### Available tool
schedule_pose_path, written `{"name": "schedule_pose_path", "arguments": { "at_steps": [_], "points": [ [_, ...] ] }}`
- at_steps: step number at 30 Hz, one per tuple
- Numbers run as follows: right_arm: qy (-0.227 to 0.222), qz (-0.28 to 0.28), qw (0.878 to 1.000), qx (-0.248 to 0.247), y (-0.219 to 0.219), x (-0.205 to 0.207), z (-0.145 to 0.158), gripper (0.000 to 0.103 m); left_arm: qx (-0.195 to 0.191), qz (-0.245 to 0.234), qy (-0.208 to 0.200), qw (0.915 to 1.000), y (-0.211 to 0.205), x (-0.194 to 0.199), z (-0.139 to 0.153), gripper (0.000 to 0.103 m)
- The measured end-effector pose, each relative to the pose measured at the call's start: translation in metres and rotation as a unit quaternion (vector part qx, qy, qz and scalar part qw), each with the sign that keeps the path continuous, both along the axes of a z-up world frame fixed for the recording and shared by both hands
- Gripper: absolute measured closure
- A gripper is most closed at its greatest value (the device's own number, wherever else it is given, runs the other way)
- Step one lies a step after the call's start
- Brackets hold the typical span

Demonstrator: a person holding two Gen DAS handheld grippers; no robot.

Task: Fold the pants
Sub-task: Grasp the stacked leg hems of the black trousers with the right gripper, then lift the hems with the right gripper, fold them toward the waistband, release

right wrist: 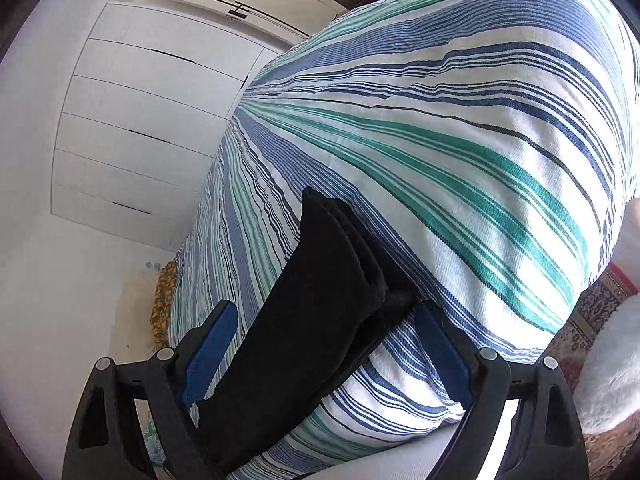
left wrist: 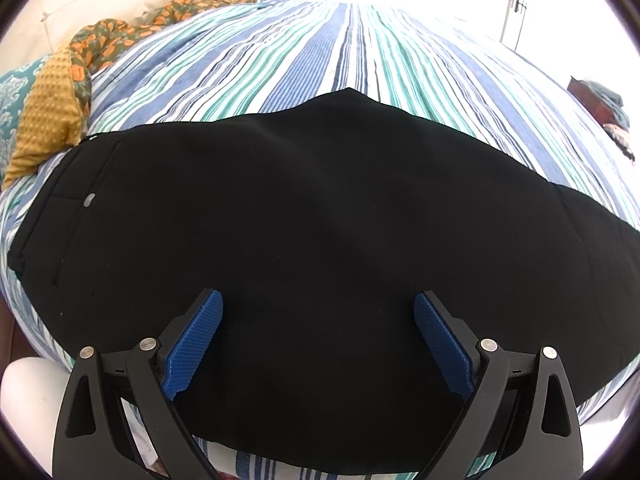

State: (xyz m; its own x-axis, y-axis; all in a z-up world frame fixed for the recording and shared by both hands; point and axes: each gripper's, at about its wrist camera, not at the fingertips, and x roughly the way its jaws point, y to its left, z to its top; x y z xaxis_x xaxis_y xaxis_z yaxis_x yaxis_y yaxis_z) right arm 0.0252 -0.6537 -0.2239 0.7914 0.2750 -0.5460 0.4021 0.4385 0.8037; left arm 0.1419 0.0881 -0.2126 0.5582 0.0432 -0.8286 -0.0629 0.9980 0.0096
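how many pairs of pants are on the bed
1: black pants spread across the striped bedspread, open left gripper over them; in the right view they run between the open right gripper's fingers.

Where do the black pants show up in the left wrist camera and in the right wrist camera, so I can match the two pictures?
Left wrist: the black pants fill the middle, spread wide across the bed, beyond the open left gripper.
Right wrist: the black pants run as a narrow band from bottom centre upward, between the open right gripper's fingers.
Shared landmark: the striped blue, green and white bedspread under them.
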Motion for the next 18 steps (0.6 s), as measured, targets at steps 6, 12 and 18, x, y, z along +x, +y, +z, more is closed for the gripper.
{"name": "schedule_pose_path", "arguments": {
  "at_steps": [6,12,18],
  "points": [
    [-0.085,0.052,0.989,0.109,-0.004,0.01,-0.013,0.015,0.002,0.001,-0.001,1.0,-0.001,-0.001,0.001,0.006],
    [0.002,0.041,0.996,0.076,-0.006,0.035,-0.023,0.015,0.002,0.001,-0.001,1.0,-0.001,-0.001,0.001,0.006],
    [0.089,0.069,0.994,-0.007,0.002,0.063,-0.018,0.091,0.0,0.0,0.001,1.0,0.0,-0.002,0.002,0.006]
  ]
}}
